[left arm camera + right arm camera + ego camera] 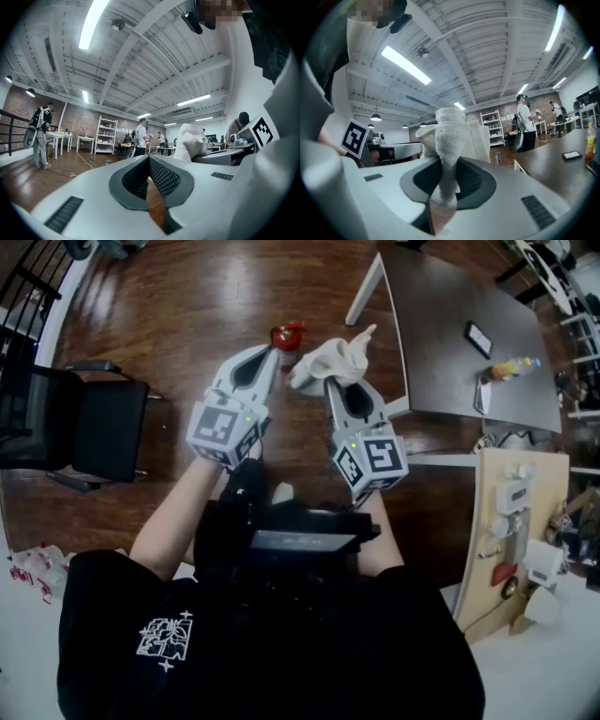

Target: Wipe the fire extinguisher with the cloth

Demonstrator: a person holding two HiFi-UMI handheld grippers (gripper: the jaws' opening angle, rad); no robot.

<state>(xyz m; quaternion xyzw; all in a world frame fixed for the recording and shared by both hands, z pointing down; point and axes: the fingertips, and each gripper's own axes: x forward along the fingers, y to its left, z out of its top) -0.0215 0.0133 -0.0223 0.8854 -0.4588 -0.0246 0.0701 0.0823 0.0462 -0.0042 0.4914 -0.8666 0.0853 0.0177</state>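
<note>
Only the red top of the one fire extinguisher [289,335] can be seen; it stands on the wooden floor [187,306], partly behind the tip of the left gripper [272,352]. That gripper's jaws are pressed together, with nothing between them. The right gripper [332,381] pinches the one white cloth [330,357], just beside the extinguisher.

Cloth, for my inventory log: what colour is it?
The cloth is white, seen best in the right gripper view.

pale grey left tongs [278,349] and right tongs [330,381], black-and-white marker cubes [223,430], black t-shirt [281,652], white print [164,637]
</note>
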